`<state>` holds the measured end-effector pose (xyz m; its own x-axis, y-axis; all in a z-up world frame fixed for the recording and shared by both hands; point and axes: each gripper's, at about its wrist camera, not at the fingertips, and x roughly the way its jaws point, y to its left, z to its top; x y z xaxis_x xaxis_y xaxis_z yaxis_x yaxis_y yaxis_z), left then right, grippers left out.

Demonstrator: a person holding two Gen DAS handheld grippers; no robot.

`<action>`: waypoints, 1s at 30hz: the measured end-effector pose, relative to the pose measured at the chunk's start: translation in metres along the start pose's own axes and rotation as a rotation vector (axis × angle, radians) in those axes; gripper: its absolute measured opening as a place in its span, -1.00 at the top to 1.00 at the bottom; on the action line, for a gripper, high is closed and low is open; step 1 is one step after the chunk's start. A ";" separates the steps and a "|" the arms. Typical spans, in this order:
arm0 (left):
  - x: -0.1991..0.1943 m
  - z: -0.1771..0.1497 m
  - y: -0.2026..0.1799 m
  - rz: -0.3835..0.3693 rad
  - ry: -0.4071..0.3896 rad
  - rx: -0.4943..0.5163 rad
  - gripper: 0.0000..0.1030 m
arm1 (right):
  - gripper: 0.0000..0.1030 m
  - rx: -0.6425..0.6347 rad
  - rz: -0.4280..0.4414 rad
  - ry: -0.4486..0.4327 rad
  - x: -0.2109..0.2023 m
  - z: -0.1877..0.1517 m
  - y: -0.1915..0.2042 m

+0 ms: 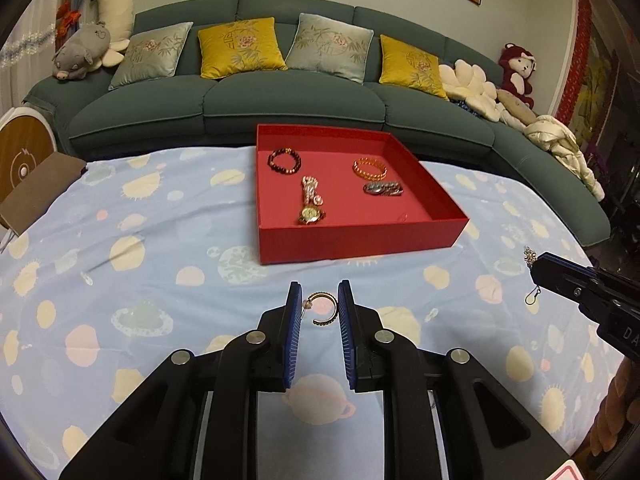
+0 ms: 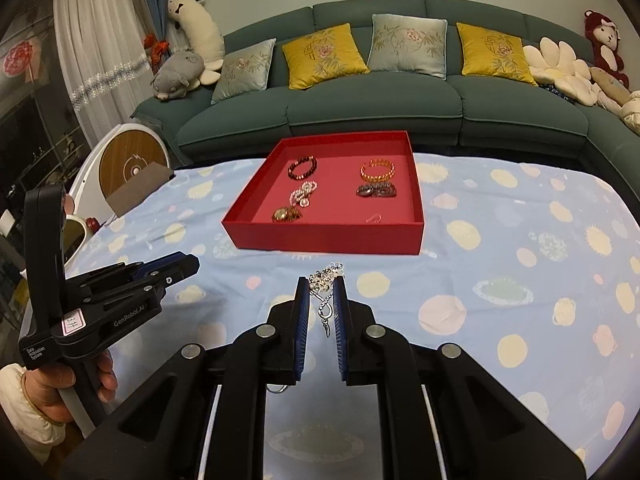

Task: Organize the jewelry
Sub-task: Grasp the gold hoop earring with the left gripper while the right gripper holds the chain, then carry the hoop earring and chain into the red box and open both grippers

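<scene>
A red tray (image 1: 352,236) (image 2: 320,240) sits on the blue patterned cloth and holds a dark bead bracelet (image 1: 284,161), an orange bracelet (image 1: 370,169), a silver chain bracelet (image 1: 383,189), a pearl piece (image 1: 310,190) and a gold watch (image 1: 310,214). My left gripper (image 1: 319,307) has its jaws closed on a gold hoop earring (image 1: 322,309). It also shows in the right wrist view (image 2: 176,266). My right gripper (image 2: 321,292) is shut on a silver beaded chain (image 2: 326,290) that dangles between the pads. The chain also shows in the left wrist view (image 1: 531,276).
A green sofa (image 1: 280,108) with cushions and plush toys runs behind the table. A brown box (image 1: 36,192) lies at the table's left edge, with a round white and wood object (image 2: 128,164) beside it. A small clear piece (image 1: 86,278) lies on the cloth.
</scene>
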<state>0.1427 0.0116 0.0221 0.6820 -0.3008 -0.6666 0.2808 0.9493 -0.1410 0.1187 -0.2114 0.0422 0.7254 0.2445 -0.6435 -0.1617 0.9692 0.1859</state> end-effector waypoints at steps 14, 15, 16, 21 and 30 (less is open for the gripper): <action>-0.021 0.078 -0.004 -0.014 -0.130 0.013 0.69 | 0.78 0.021 0.010 -0.104 -0.009 0.074 -0.007; -0.015 0.085 -0.005 -0.019 -0.123 0.015 0.69 | 0.78 0.026 0.016 -0.102 -0.004 0.083 -0.009; -0.008 0.091 -0.005 -0.024 -0.117 0.016 0.69 | 0.78 0.029 0.019 -0.100 0.001 0.089 -0.011; 0.042 0.123 -0.015 -0.033 -0.069 0.049 0.69 | 0.78 0.038 0.051 -0.056 0.048 0.124 -0.018; 0.136 0.154 -0.024 -0.001 0.014 0.083 0.69 | 0.78 0.041 0.040 0.042 0.147 0.146 -0.026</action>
<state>0.3329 -0.0657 0.0475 0.6721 -0.3002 -0.6769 0.3371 0.9379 -0.0813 0.3273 -0.2047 0.0515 0.6902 0.2849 -0.6652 -0.1616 0.9567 0.2422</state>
